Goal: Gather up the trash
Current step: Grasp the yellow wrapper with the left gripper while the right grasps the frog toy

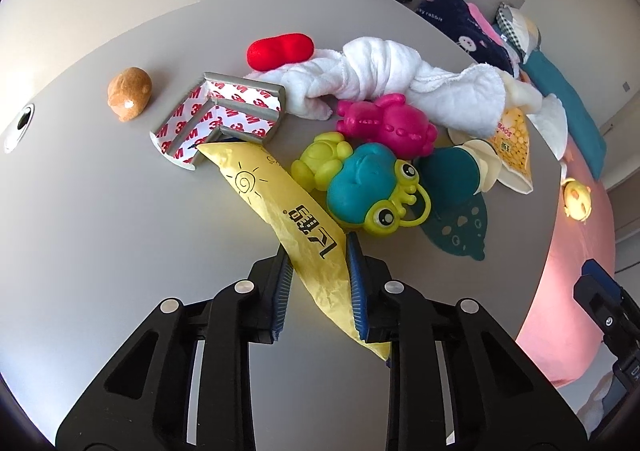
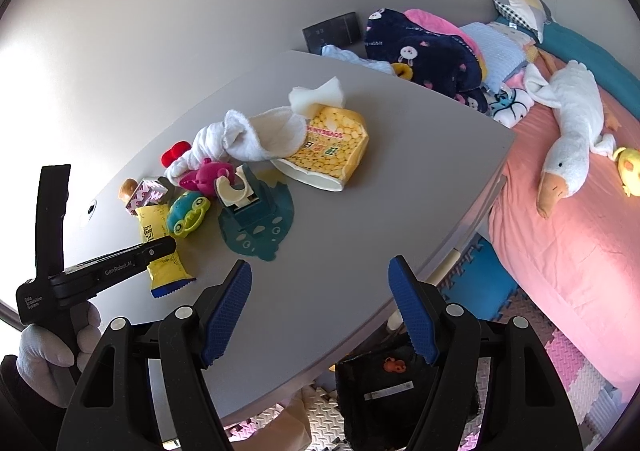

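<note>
My left gripper (image 1: 318, 251) is shut on a yellow snack wrapper (image 1: 280, 203) that lies on the grey table (image 1: 120, 211), its far end by a 3M corner guard (image 1: 212, 115). The wrapper (image 2: 160, 247) and left gripper (image 2: 120, 263) also show in the right wrist view. My right gripper (image 2: 320, 291) is open and empty over the table's near edge (image 2: 340, 251). A yellow corn-print packet (image 2: 332, 143) lies further back. A black bin (image 2: 400, 391) stands on the floor below the table edge.
Toys crowd the table: a teal and green frog car (image 1: 372, 187), a pink toy (image 1: 384, 123), a red toy (image 1: 280, 47), a brown bear (image 1: 130, 95), a white towel (image 1: 380, 71). A bed with pink sheet (image 2: 580, 231) and plush goose (image 2: 572, 139) lies right.
</note>
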Motion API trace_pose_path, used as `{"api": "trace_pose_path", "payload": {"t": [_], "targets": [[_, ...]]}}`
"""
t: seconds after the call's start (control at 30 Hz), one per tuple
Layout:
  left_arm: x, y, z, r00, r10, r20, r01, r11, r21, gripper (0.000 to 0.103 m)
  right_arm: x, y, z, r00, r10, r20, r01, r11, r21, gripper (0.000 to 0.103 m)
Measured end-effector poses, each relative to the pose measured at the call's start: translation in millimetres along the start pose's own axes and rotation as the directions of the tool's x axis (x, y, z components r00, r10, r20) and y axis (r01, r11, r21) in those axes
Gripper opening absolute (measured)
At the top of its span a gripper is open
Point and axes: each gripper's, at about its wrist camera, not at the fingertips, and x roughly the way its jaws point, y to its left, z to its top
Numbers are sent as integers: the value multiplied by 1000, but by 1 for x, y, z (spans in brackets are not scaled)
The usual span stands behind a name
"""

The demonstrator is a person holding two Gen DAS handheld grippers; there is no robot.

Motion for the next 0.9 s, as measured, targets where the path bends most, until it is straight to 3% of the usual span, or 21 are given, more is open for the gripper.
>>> {"api": "trace_pose_path", "payload": {"t": [0.53,0.9], "targets": [[-45,61,-13,997,46,59,-43,998,-51,24,44,75,11,988,130,-86,-139,985,-106,72],[-57,106,-14,994,91,68,-82,990,-115,24,80,115,20,980,146,-139,-168,972,-163,72]]}}
